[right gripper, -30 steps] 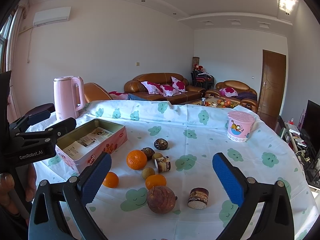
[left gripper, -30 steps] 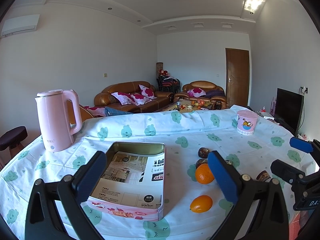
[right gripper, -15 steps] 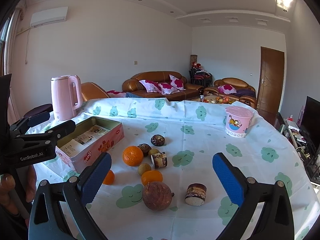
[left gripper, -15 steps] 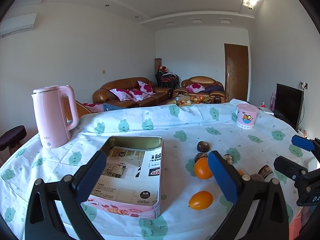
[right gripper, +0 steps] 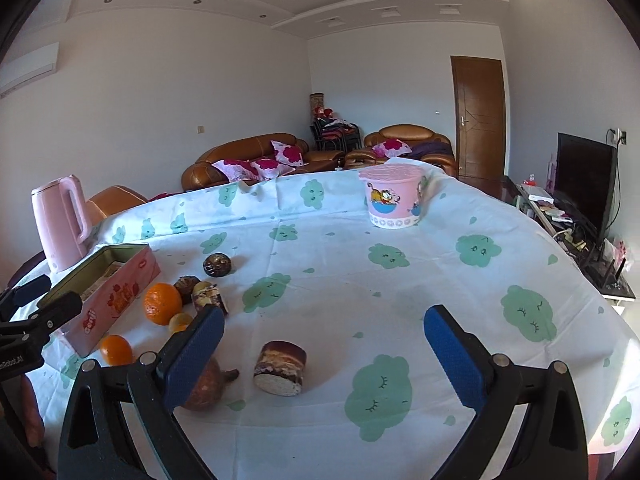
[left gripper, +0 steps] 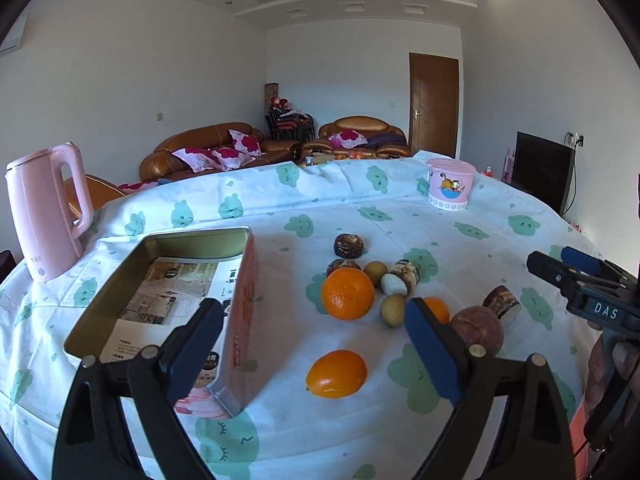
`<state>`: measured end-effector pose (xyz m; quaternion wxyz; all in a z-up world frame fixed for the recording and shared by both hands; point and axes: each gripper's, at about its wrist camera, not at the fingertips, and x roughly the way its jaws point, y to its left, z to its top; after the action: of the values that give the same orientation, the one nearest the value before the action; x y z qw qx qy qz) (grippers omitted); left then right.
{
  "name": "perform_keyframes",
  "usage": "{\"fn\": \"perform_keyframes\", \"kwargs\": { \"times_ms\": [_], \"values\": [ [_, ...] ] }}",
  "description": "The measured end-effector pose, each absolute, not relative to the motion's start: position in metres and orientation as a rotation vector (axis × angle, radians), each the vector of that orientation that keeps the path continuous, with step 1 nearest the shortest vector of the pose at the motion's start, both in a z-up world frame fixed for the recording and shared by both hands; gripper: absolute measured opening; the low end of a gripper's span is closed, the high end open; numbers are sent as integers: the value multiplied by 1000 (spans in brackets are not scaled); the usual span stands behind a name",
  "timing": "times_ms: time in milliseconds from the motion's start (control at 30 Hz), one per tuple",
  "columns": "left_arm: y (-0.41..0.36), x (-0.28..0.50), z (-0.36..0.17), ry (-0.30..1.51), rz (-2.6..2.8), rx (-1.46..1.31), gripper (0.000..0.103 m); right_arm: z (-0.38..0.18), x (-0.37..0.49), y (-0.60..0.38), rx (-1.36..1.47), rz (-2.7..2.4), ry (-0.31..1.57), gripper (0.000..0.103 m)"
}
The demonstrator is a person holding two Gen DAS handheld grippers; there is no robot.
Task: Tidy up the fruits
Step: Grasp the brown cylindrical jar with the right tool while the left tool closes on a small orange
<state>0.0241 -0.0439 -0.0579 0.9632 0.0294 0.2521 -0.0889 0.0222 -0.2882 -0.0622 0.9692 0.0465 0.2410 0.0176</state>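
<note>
- Right now the left gripper is held wide apart over the table, and its jaws have just been closing a little. Nothing is gripped or touched by its blue pads.
- Between those pads, lower down on the cloth, a small orange is seen lying free. A big orange is seen farther back.
- The right gripper is also spread wide, and its jaws have just been closing a little too. Nothing is pinched by it.
- A cut brown roll with a pale end is seen lying on the cloth between the right pads, not touched.
- A round brown fruit is half hidden behind the left pad of the right gripper, so its kind cannot be told.
- A third orange is mostly hidden behind the left gripper's right pad.
- Some small dark and yellow fruits are bunched behind the big orange; what they are cannot be made out.
- A person's fingers are cut off at the edge of the left view.
- The pink tin is left open just beside the oranges. Only printed paper is seen inside it, and no fruit.
- A pink cup with a cartoon cat is shut with a lid, so its inside cannot be seen.
- A pink kettle is stood upright behind the tin, with its lid down.
</note>
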Motion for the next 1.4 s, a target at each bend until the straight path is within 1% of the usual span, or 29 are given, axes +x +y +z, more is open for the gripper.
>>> {"fn": "perform_keyframes", "kwargs": {
  "times_ms": [33, 67, 100, 133, 167, 200, 233, 267, 333, 367, 400, 433, 467, 567, 600, 733, 1167, 1267, 1367, 1400],
  "values": [
    [-47, 25, -59, 525, -196, 62, 89, -65, 25, -289, 96, 40, 501, 91],
    [-49, 27, -60, 534, -205, 61, 86, -67, 28, -289, 93, 44, 517, 88],
    [-50, 28, -61, 542, -216, 59, 83, -70, 31, -288, 92, 55, 531, 83],
    [-52, 29, -62, 556, -232, 63, 81, -73, 34, -286, 91, 67, 546, 78],
    [-55, 31, -64, 573, -243, 69, 80, -76, 37, -285, 91, 80, 561, 76],
    [-56, 33, -66, 590, -252, 71, 77, -77, 38, -281, 78, 92, 575, 71],
    [-57, 35, -68, 606, -261, 71, 75, -77, 39, -279, 60, 96, 582, 67],
    [-59, 37, -70, 624, -274, 71, 72, -78, 40, -276, 47, 97, 591, 67],
    [-61, 41, -77, 665, -292, 70, 69, -81, 44, -272, 25, 117, 622, 66],
    [-62, 43, -80, 686, -298, 71, 63, -83, 46, -270, 14, 126, 641, 64],
    [-63, 44, -81, 698, -302, 73, 54, -84, 49, -267, 2, 136, 659, 62],
    [-63, 45, -83, 704, -310, 71, 50, -86, 51, -265, -11, 148, 675, 60],
    [-63, 46, -84, 711, -315, 69, 49, -88, 52, -263, -20, 156, 687, 58],
    [-64, 49, -86, 731, -322, 68, 49, -92, 57, -261, -22, 184, 724, 57],
    [-63, 49, -86, 735, -326, 66, 49, -95, 60, -260, -24, 197, 747, 55],
    [-62, 49, -86, 736, -334, 59, 49, -100, 63, -254, -46, 218, 786, 38],
    [-51, 56, -90, 771, -274, 36, 50, -101, 63, -250, -62, 231, 791, 36],
    [-52, 56, -90, 771, -263, 45, 48, -101, 62, -250, -64, 232, 788, 36],
    [-49, 55, -91, 769, -244, 44, 39, -100, 62, -249, -65, 235, 783, 36],
    [-48, 55, -91, 770, -234, 46, 38, -100, 62, -249, -65, 236, 781, 36]
  ]
}}
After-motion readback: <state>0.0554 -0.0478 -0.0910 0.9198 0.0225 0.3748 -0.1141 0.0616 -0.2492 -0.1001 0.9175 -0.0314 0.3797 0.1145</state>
